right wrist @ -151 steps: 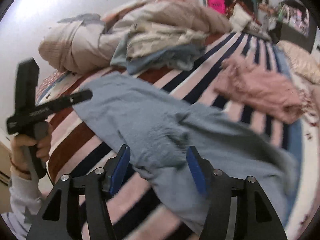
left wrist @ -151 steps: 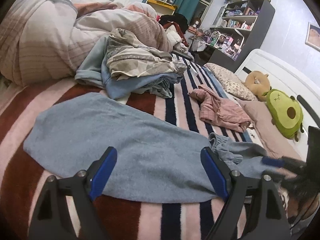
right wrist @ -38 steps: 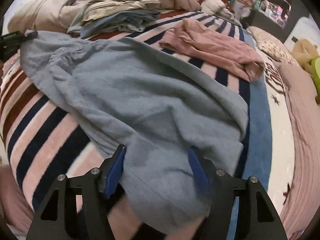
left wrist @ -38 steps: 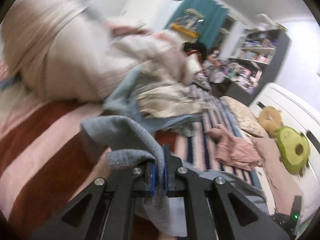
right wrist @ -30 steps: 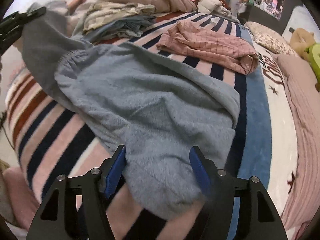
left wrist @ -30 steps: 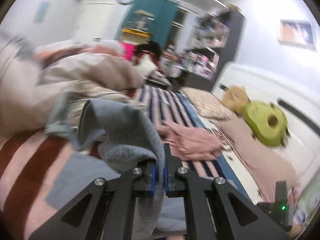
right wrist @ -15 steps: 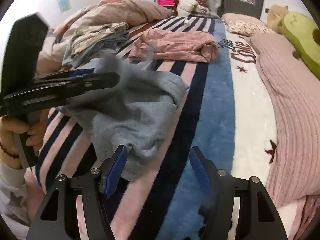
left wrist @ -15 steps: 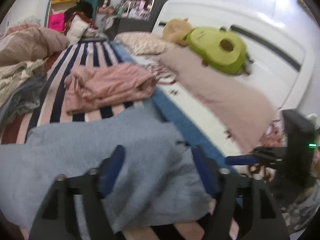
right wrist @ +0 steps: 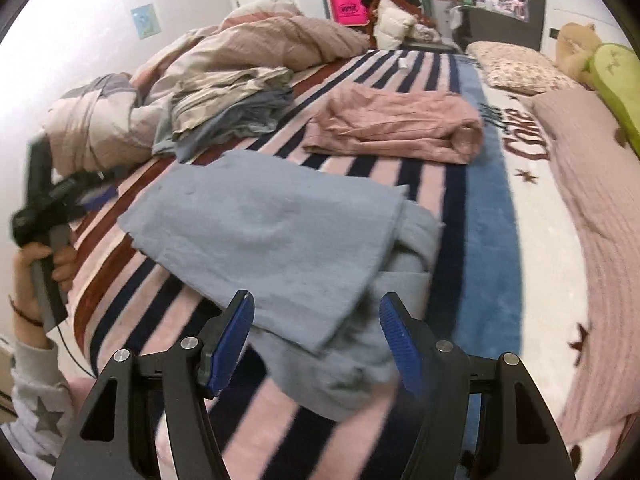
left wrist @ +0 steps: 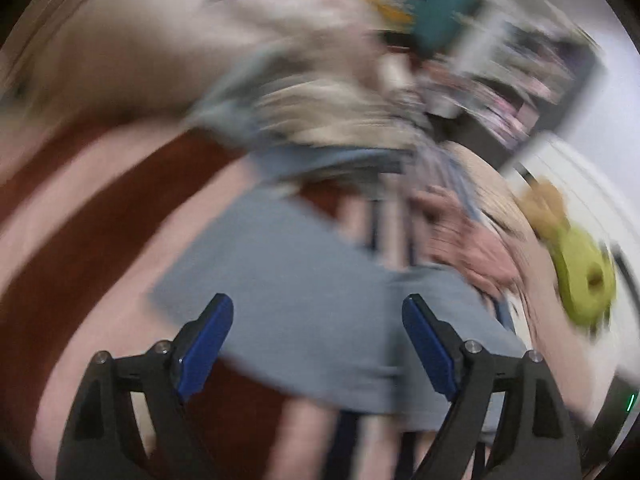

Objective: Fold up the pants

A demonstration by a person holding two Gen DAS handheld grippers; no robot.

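Jaws: L gripper (left wrist: 318, 316) opening, R gripper (right wrist: 316, 316) apart, both empty; 1 grey pants (right wrist: 272, 232) folded.

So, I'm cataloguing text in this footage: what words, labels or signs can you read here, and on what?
"Cutie", or close, in dark red script, partly foreshortened: on the blanket.
Dark lettering on the pink bag: too small to read.
Wall poster: no legible text.
Left wrist view: too blurred.

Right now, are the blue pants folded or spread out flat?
Folded. The pants lie doubled on the striped blanket, a top layer over a rumpled one, both grippers off them.
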